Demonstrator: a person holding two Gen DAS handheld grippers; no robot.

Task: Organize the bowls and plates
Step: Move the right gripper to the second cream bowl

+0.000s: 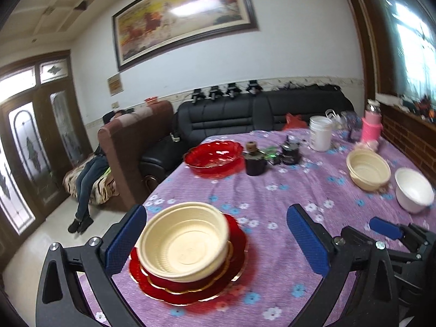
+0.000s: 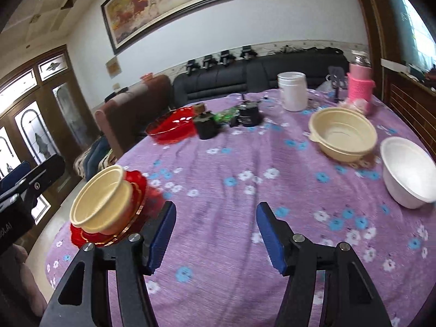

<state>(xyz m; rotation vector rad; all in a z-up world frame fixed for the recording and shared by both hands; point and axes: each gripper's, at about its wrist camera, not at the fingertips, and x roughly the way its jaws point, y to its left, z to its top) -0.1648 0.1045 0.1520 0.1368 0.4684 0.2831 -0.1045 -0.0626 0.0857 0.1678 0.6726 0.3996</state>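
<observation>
Blue ribbed pads line both tongs. The left gripper [image 1: 215,242] stands wide open, its jaws on either side of the stack but not touching it, as far as the left wrist view shows. The right gripper [image 2: 214,238] is also released, with only the purple flowered tablecloth [image 2: 218,169] between its jaws.

Just ahead of the left tongs, near the table's edge, a cream bowl [image 1: 185,241] sits on red plates [image 1: 190,286] with gold rims. It seems there is a second cream bowl under the first; the blur makes this uncertain.

Further away, on the right side of the table, stand another cream bowl [image 2: 343,136] and a white bowl [image 2: 408,171], close to each other but apart. A red scalloped dish [image 1: 214,156] lies at the far left, beside dark jars.

I judge the cream and white bowls to be thin disposable ware: very light, a little flexible and easy to crush or to tip. The best hold is probably over the rim, one pad inside and one outside, with a gentle squeeze. The red plates look like hard glossy plastic, slippery, so they should be taken at the edge.
</observation>
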